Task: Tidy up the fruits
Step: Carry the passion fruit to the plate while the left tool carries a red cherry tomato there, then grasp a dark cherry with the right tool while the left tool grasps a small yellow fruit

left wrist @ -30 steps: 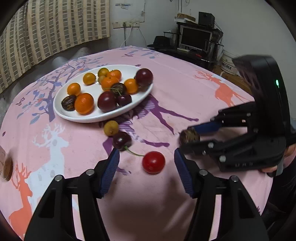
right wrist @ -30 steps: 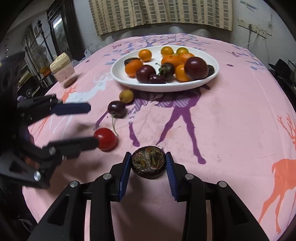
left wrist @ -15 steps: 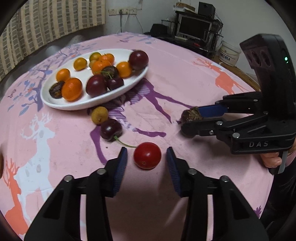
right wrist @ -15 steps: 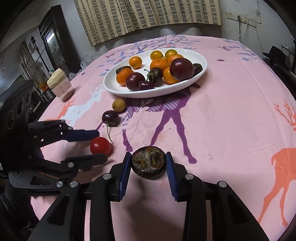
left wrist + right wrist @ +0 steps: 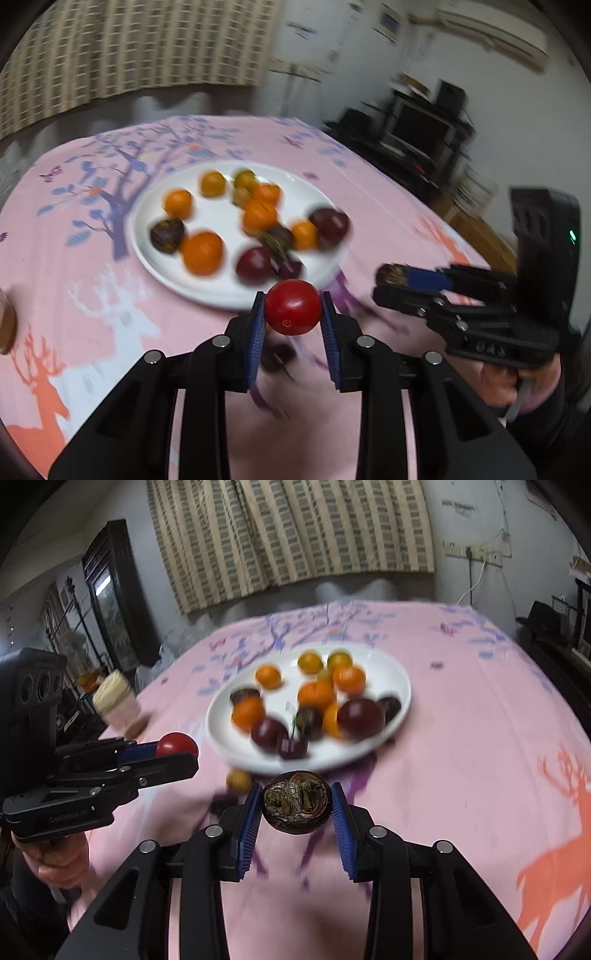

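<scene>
Left gripper (image 5: 293,314) is clamped on a red cherry tomato (image 5: 293,307), both blue pads pressed to its sides; the tomato is lifted clear of the pink tablecloth (image 5: 92,295) and sits just in front of the near rim of the white plate (image 5: 147,251). Right gripper (image 5: 297,805) is clenched on a dark mottled fruit (image 5: 296,802), pads touching it on both sides, likewise held above the cloth and just short of the plate's near rim. The plate holds a mix of orange fruits, small yellowish ones and dark purple ones, all blurred. Off the plate, near its front edge: one small yellow fruit (image 5: 239,781) on the cloth, and beside it a dark cherry (image 5: 221,803), partly hidden behind the right gripper's finger. From the right wrist view, a cream-lidded jar (image 5: 117,705) stands on the cloth well to the left of the plate. A hand (image 5: 517,384) grips the right gripper's handle, right of the plate in the left wrist view.
</scene>
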`<control>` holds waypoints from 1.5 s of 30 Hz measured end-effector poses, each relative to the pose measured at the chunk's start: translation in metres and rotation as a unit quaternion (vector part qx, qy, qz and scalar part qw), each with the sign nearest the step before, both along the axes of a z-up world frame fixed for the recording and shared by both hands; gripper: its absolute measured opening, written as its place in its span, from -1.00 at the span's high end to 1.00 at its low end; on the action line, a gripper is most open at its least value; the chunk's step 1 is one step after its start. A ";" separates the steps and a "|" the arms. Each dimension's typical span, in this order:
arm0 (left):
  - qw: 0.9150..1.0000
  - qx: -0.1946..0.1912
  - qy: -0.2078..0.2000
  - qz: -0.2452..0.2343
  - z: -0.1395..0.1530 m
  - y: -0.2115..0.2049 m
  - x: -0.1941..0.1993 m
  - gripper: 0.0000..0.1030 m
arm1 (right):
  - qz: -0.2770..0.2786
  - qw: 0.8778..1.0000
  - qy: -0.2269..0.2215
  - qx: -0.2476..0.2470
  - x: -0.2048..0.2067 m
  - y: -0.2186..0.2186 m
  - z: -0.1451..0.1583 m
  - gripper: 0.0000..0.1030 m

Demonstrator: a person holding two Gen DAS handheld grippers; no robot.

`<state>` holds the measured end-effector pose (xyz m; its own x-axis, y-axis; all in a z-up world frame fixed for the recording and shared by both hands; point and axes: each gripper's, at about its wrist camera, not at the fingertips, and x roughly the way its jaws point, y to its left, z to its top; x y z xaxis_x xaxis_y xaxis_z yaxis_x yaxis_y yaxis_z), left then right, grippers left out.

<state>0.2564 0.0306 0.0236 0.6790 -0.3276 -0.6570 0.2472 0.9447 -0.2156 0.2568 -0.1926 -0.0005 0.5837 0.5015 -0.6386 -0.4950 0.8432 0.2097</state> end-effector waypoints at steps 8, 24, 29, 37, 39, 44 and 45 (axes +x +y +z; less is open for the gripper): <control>0.995 0.023 0.014 0.098 -0.008 0.025 0.079 0.39 | -0.035 0.998 -0.044 0.022 0.072 0.038 0.011 0.26; 0.974 -0.027 -0.021 0.223 -0.003 0.079 0.015 -0.90 | -0.032 0.996 -0.007 0.087 0.042 0.008 0.001 -0.33; 0.963 -0.042 -0.020 0.265 -0.002 0.101 0.005 -0.90 | 0.042 0.995 0.022 0.083 0.019 0.025 -0.003 -0.33; 0.959 -0.057 -0.015 0.279 -0.004 0.112 0.002 -0.90 | 0.128 0.988 0.040 -0.073 -0.009 0.087 -0.039 -0.03; 0.959 -0.054 -0.017 0.278 -0.004 0.111 0.002 -0.90 | 0.135 0.986 0.036 -0.091 -0.012 0.094 -0.044 -0.02; 0.961 -0.045 -0.017 0.273 -0.005 0.106 0.002 -0.90 | 0.135 0.985 0.026 -0.106 -0.016 0.096 -0.048 0.15; 0.961 -0.043 -0.016 0.272 -0.005 0.106 0.003 -0.90 | 0.136 0.984 0.029 -0.108 -0.016 0.097 -0.050 0.21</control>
